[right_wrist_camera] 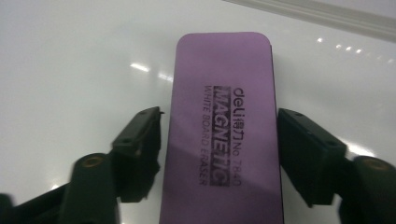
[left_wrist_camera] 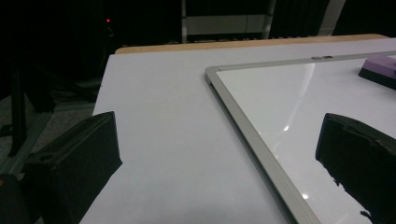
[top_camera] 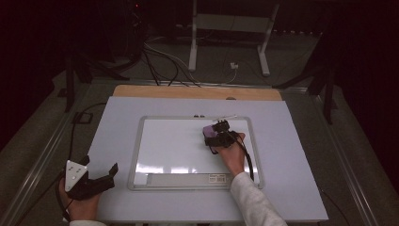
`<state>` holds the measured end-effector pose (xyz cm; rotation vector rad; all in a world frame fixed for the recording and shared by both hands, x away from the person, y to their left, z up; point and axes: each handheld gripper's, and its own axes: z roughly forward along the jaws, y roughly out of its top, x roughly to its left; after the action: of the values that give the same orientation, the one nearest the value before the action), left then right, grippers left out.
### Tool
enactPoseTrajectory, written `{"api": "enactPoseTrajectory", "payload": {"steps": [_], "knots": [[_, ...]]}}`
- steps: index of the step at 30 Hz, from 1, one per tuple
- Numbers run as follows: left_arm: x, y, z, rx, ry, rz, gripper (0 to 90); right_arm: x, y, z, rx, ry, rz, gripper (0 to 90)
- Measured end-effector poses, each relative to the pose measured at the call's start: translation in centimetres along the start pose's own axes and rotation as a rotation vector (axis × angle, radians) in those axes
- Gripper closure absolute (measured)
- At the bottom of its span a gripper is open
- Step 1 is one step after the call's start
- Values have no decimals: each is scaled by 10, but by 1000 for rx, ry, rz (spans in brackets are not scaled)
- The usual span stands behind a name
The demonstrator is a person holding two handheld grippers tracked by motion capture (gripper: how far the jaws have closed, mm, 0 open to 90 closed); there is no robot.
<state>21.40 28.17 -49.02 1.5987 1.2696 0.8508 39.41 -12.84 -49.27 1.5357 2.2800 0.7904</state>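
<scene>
At the left, the left gripper (top_camera: 109, 175) rests low on the pale surface (top_camera: 117, 122) near its front left corner, its jaws spread wide with nothing between them. In the left gripper view the bare sheet runs ahead of it to the wooden strip (left_wrist_camera: 243, 43) at the far edge, and the surface's left edge drops off close beside the left jaw.

Next comes the whiteboard (top_camera: 155, 155), lying flat in the middle of the surface; its metal frame (left_wrist_camera: 252, 140) passes just inside the left gripper's right jaw. Most of the board's white face is bare, from its left rim to past the centre.

Toward the board's upper right, near the top rim, lies the purple eraser (right_wrist_camera: 222, 126), flat on the board. The right gripper (top_camera: 217, 136) straddles it lengthwise: in the right gripper view the jaws stand on either side of the eraser, the left one slightly clear and the right one at its edge, not clamping. Right of the hand (top_camera: 233, 157), the board's right rim is close.
</scene>
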Motion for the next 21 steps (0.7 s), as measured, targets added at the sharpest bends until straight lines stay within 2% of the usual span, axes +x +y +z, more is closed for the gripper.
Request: {"api": "enactPoseTrajectory", "payload": {"steps": [7, 10, 16, 18, 21], "knots": [[0, 0, 0, 0, 1, 0, 6, 16, -1, -13, -90, -58, -112, 237], [-1, 0, 1, 0, 0, 0, 6, 22, -1, -19, -130, -43, -147, 235], [-1, 0, 1, 0, -2, -1, 6, 26, -7, -18, -119, -39, -189, 269], [-1, 0, 0, 0, -2, 0, 6, 25, -10, -15, -100, -28, -198, 295], [0, 0, 1, 0, -2, 0, 6, 25, -12, -13, -93, -51, -219, 316]]}}
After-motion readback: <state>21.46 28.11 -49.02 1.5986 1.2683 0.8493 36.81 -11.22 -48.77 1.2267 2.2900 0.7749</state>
